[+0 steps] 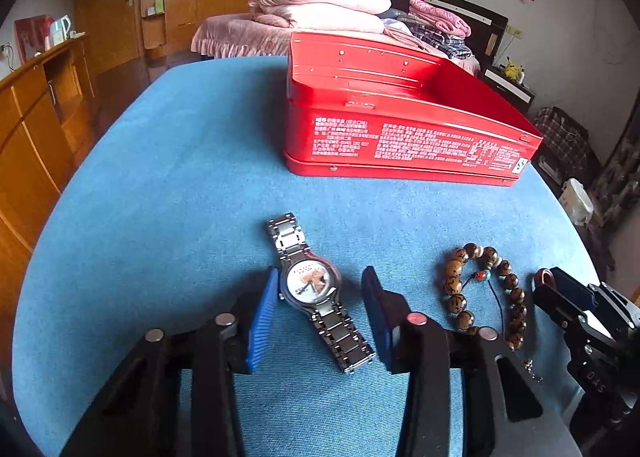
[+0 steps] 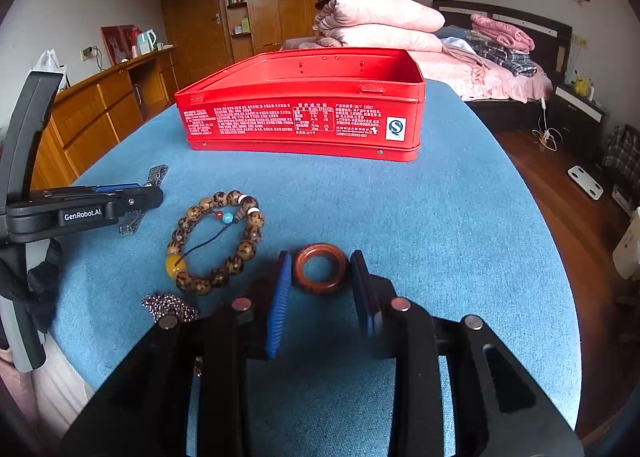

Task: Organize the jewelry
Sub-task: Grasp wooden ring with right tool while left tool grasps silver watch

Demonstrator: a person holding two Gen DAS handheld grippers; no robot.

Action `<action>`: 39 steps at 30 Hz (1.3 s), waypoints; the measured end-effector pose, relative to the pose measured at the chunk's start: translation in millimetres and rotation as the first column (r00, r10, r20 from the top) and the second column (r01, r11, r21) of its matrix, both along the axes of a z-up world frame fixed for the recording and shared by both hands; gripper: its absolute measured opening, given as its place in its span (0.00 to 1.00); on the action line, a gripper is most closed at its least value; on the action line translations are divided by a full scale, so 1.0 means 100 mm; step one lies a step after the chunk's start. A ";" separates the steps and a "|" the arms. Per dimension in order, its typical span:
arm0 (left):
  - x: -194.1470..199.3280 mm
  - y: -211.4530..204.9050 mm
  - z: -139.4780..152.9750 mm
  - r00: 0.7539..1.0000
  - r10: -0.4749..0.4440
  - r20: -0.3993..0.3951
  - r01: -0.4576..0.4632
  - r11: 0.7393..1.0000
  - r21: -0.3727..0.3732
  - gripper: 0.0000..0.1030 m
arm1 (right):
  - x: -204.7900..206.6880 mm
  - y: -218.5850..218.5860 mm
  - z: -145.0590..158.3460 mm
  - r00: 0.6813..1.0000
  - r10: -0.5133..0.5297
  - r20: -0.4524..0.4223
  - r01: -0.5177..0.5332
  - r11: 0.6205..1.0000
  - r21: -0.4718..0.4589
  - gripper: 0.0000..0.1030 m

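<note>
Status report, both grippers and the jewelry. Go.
Left gripper open, straddling watch. Right gripper shut on wooden ring. Bead bracelet loose on cloth. Red tin open, path clear.

Soft, even daylight fills both my views, my tongs casting only faint shadows on the blue cloth (image 1: pixel 160 177), mild sheen on the red tin (image 2: pixel 304 121), sharp centres, and heavy fisheye bending with dark vignetted corners.

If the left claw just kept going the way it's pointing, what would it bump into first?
Most likely the wristwatch, which already lies between the left claw fingers on the blue cloth. Beyond it stands the red tin, though depth is hard to judge.
</note>
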State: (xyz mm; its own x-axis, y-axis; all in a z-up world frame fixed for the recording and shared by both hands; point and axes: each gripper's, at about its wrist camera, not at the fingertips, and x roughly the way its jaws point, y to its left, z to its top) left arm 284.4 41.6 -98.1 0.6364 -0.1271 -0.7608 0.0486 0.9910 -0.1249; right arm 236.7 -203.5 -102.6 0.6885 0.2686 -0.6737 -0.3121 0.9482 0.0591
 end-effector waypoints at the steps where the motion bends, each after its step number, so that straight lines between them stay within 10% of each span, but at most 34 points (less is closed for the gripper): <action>1: 0.01 -0.02 -0.01 1.000 0.003 0.006 -0.003 1.000 0.010 0.47 | 0.00 0.00 0.00 1.000 0.000 -0.001 0.000 1.000 0.000 0.28; 6: -0.02 -0.08 -0.03 0.999 0.027 0.039 -0.030 0.998 0.062 0.30 | 0.01 0.01 -0.01 1.000 0.000 0.002 0.000 1.000 -0.012 0.29; 39: -0.24 -0.06 0.47 0.974 0.012 0.228 -0.001 0.999 -0.051 0.30 | 0.13 -0.02 0.44 0.994 -0.024 0.105 0.019 0.999 0.047 0.28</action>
State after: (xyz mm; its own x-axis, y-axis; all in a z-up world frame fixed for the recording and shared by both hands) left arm 260.8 36.1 -51.0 0.7935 -0.1567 -0.5880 0.0752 0.9841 -0.1607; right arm 250.2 -205.7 -58.2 0.7608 0.2819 -0.5846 -0.2987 0.9518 0.0703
